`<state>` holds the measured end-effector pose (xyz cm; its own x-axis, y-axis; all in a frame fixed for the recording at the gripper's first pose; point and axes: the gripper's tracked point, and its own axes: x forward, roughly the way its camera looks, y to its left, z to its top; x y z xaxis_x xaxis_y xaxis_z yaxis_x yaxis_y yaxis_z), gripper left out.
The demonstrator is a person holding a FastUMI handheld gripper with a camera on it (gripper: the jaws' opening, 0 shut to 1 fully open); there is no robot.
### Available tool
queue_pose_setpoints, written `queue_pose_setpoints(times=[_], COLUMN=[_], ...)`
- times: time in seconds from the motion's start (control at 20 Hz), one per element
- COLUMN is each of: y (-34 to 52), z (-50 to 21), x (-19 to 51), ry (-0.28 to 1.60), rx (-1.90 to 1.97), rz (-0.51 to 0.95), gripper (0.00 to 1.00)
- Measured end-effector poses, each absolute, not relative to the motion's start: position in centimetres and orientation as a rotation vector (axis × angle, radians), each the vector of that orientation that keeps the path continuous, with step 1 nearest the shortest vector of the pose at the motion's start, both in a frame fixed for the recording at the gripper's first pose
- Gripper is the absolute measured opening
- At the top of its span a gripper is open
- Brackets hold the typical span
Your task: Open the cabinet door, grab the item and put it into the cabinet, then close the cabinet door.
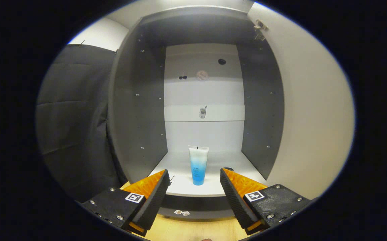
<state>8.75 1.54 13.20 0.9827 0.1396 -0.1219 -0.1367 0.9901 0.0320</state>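
1. With its two fingers spread wide and nothing between them, the gripper [195, 180] hangs just in front of the open cabinet [136, 110], above a strip of wooden bench [193, 231].
2. Each finger carries a small square black-and-white marker on its top face, and the ribbed inner pads face each other across the gap.
3. Two small tags [182, 212] lie on the cabinet's dark front edge, low between the fingers.
4. Just beyond the fingertips, on the cabinet's pale bottom shelf [180, 187], stands the tube [198, 164]; it is upright on its cap, clear and frosted at the top, blue toward the bottom, and lined up with the gap between the fingers without touching either.
5. A small dark round thing [228, 169] sits on the shelf just behind the right fingertip; what it is cannot be told.
6. Farther in, a small silvery fitting [202, 112] is fixed on a pale band across the back wall, and higher up there are a dark round hole [222, 61] and two small dark knobs [182, 77].
7. Dark side walls carry rows of small pegs or holes.
8. To the right the cabinet door [310, 127] stands swung open, with a metal hinge [259, 28] at its top.
9. Black cloth [74, 124] hangs to the left of the cabinet.
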Motion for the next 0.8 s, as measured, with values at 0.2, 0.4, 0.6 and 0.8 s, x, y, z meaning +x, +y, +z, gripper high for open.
queue_pose_setpoints(times=[0.2,0.4,0.6,0.8], y=[0.6,-0.8,-2.5,-5.5], z=[14.3,14.1,13.7,13.8], x=[2.5,-3.2,-8.4,-13.0], ry=[0.076,0.074,0.074,0.073], rx=[0.035,0.049,0.058,0.079], rz=[0.146,0.144,0.144,0.117], gripper=[0.94,0.94,0.94,0.94])
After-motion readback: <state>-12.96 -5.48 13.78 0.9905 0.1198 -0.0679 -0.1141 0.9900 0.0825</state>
